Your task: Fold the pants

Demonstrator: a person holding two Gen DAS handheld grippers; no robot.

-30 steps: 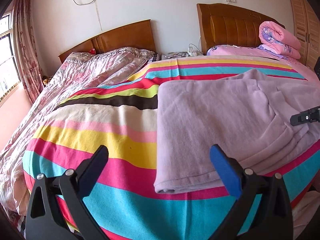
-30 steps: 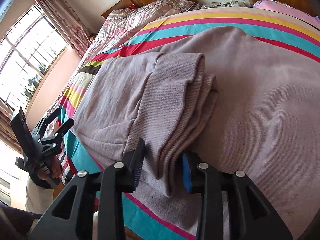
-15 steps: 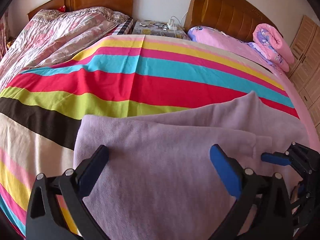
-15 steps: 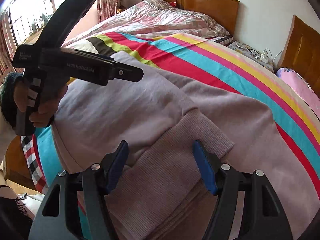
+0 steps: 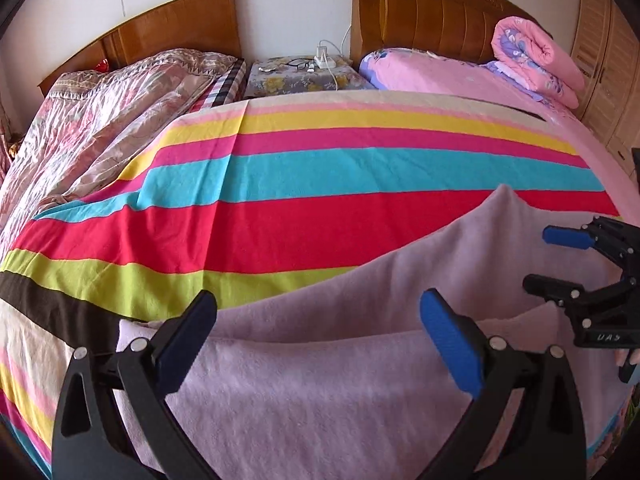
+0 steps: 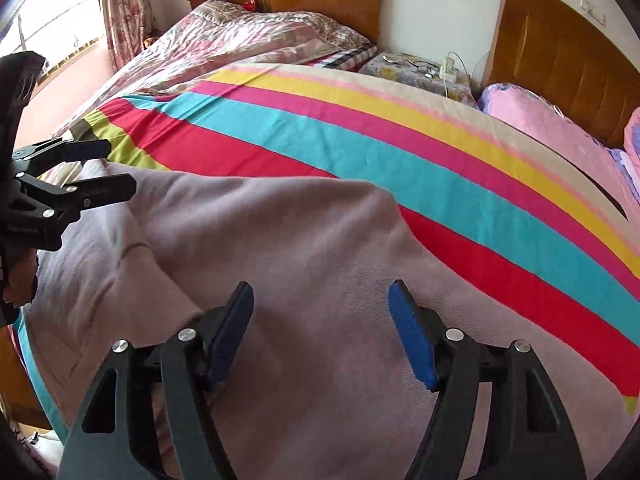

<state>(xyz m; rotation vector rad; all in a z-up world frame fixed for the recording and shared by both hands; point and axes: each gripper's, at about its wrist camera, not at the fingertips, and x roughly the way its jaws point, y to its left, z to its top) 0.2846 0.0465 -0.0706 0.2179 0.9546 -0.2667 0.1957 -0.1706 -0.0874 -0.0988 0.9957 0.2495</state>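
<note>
The lilac pants [image 5: 328, 384] lie folded on the striped blanket [image 5: 320, 184] at the bed's near edge; they also show in the right wrist view [image 6: 304, 264]. My left gripper [image 5: 318, 334] is open and empty, hovering just above the pants' left part. My right gripper [image 6: 322, 320] is open and empty above the pants' right part. The right gripper shows at the right edge of the left wrist view [image 5: 556, 258], and the left gripper shows at the left edge of the right wrist view [image 6: 108, 168], both with jaws apart.
A second bed with a pink patterned quilt [image 5: 100, 112] stands to the left. A nightstand with cables [image 5: 304, 74] sits between two wooden headboards. A rolled pink quilt [image 5: 536, 60] lies on a pink sheet at the back right. A window [image 6: 48, 20] is at the far left.
The right gripper let go of the folded waistband edge and opened wide. Both grippers rose and moved in over the pants, facing the headboards.
</note>
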